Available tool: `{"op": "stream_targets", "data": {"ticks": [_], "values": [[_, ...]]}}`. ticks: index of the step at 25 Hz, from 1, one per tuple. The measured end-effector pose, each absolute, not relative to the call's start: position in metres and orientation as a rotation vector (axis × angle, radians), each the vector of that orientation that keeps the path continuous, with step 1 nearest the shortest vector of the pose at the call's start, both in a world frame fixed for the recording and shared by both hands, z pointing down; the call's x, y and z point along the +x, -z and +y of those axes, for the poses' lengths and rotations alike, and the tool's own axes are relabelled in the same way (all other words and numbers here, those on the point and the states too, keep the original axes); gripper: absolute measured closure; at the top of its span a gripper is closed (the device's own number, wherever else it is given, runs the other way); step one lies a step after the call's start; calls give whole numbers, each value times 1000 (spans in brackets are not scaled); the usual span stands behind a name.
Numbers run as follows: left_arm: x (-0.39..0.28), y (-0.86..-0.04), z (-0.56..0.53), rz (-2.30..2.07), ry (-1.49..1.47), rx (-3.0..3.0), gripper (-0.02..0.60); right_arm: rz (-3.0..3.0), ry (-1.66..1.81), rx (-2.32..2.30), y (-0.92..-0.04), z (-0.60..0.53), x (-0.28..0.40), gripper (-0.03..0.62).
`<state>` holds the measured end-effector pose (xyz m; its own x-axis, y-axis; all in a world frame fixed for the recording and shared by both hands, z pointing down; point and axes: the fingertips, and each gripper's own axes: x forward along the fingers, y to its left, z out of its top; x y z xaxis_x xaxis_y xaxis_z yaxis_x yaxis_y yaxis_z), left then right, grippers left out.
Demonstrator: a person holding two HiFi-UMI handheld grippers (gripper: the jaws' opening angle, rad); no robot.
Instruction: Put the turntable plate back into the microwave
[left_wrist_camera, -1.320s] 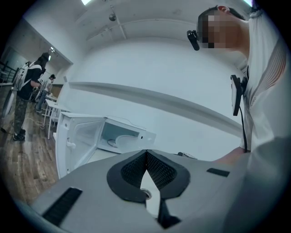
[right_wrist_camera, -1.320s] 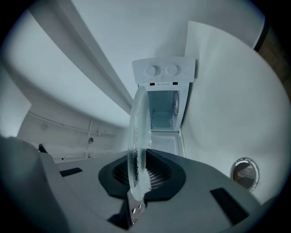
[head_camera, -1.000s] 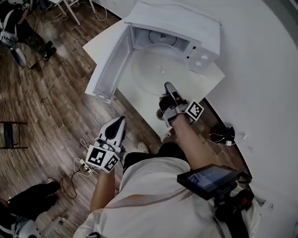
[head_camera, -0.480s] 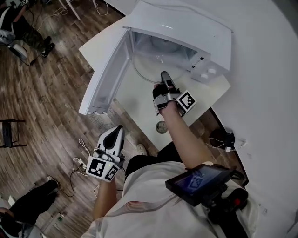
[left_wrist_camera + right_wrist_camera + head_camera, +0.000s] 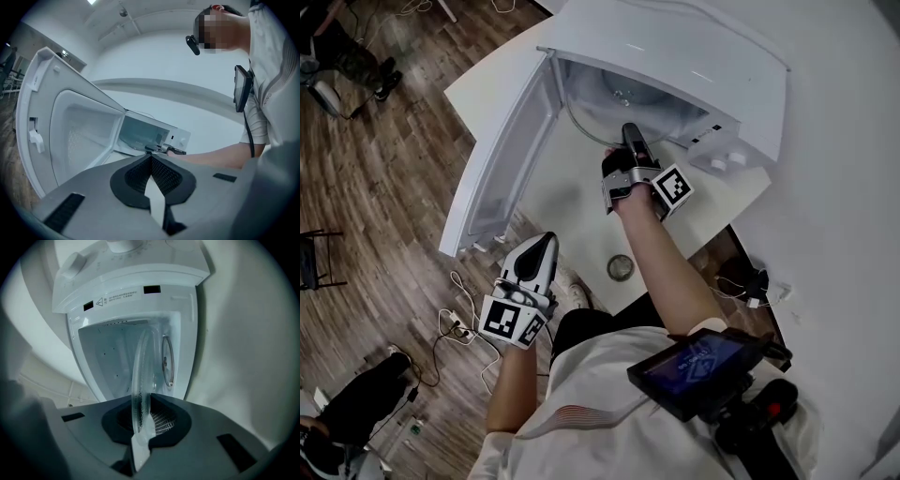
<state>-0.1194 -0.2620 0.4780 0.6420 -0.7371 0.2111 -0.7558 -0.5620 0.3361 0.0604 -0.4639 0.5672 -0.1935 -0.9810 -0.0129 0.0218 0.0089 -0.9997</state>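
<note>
The clear glass turntable plate (image 5: 598,114) is held level, its far part inside the open white microwave (image 5: 694,56). My right gripper (image 5: 630,133) is shut on the plate's near rim, just in front of the cavity mouth. In the right gripper view the plate (image 5: 140,373) shows edge-on between the pads (image 5: 157,420), reaching into the cavity over the roller ring (image 5: 167,361). My left gripper (image 5: 544,244) hangs lower left beside the table's edge, shut and empty. The left gripper (image 5: 151,161) points toward the open door (image 5: 70,136).
The microwave door (image 5: 497,164) swings wide open to the left over the white table (image 5: 567,211). A small round grey object (image 5: 621,268) lies near the table's front edge. Cables and a power strip (image 5: 455,323) lie on the wooden floor. A wall runs along the right.
My right gripper has carried the plate forward from above the table, so the plate's far part now sits inside the cavity. The left gripper has moved a little toward the table.
</note>
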Motion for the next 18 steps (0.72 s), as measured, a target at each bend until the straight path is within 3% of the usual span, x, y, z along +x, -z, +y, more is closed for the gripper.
{"op": "stream_targets", "data": {"ticks": [18], "values": [[-113, -489, -268, -1152, -43, 2413, 571, 1217, 1300, -1165, -567, -522, 86, 563]]}}
